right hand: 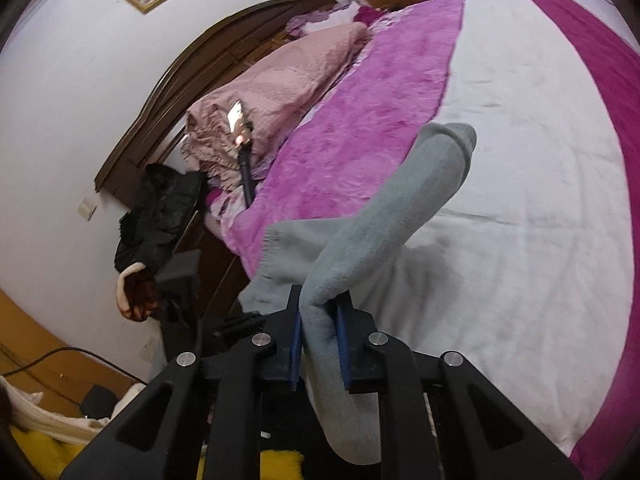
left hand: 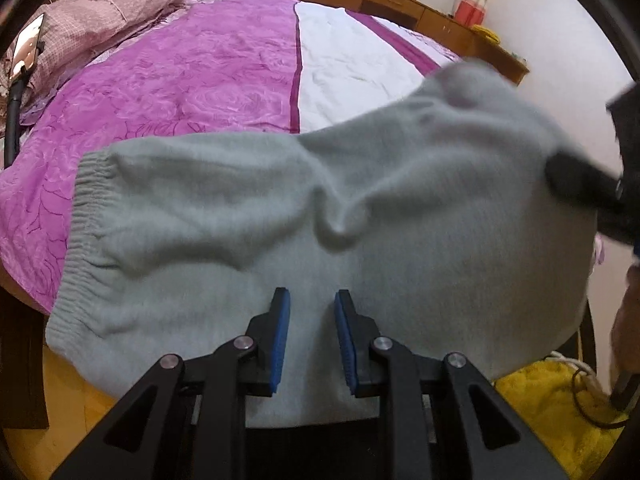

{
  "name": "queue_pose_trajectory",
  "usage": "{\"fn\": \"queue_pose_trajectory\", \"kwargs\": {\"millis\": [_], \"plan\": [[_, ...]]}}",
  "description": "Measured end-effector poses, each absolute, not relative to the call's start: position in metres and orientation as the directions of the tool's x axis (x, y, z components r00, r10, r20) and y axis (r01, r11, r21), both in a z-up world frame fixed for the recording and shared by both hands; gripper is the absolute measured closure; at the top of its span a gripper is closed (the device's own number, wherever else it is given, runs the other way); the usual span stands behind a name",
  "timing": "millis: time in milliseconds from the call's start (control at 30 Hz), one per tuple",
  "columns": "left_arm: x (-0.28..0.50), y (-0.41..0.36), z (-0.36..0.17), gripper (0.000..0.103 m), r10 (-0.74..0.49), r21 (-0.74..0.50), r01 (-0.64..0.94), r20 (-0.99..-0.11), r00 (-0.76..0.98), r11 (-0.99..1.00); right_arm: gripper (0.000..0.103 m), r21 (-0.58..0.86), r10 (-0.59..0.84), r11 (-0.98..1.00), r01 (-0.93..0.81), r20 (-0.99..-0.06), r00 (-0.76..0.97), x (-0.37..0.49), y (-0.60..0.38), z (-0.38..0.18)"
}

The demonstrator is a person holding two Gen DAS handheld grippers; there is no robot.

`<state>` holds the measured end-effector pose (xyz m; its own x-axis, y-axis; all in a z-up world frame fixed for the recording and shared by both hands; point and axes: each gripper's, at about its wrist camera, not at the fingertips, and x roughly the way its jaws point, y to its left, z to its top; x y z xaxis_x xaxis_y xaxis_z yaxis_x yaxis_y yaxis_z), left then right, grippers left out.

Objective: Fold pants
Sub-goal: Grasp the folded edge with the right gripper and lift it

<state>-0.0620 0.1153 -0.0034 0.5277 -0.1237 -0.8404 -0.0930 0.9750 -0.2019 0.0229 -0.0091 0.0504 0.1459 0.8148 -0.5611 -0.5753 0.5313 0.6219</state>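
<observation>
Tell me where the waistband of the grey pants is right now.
In the left wrist view the ribbed waistband of the grey pants lies at the left, on the purple bedspread near the bed's edge, left of the open left gripper.

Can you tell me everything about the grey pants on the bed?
The soft grey knitted pants look fuzzy, with a ribbed elastic waistband at one end. They lie spread and wrinkled across the edge of the purple and white bedspread. The right gripper pinches one part and lifts it up off the bed. The left gripper sits over the fabric with its blue pads apart, gripping nothing.
</observation>
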Motion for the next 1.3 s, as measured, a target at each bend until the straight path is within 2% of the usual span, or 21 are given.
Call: {"fn": "queue_pose_trajectory", "kwargs": {"millis": [100,367,567,1000,1300], "plan": [[-0.065,0.123,0.003,0.079,-0.115,-0.207,-0.114,-0.835,0.538,0.972,0.095,0.615,0.816,0.518,-0.595,-0.565,0.125,0.022,0.0,0.056],[-0.075,0.175,0.039,0.079,0.047,-0.123,-0.247,-0.809,0.586,0.961,0.095,0.663,0.833,0.463,-0.589,-0.552,0.033,0.03,0.043,0.069],[-0.084,0.217,0.045,0.079,0.129,-0.097,-0.345,-0.807,0.577,0.934,0.095,0.681,0.83,0.422,-0.598,-0.556,-0.047,0.031,0.091,0.07],[-0.093,0.274,0.029,0.079,0.181,-0.076,-0.428,-0.829,0.529,0.901,0.095,0.66,0.756,0.442,-0.607,-0.638,-0.144,0.032,0.208,0.031],[-0.101,0.286,0.025,0.079,0.187,-0.081,-0.45,-0.833,0.521,0.889,0.095,0.639,0.734,0.461,-0.615,-0.665,-0.14,0.034,0.232,0.011]]}}
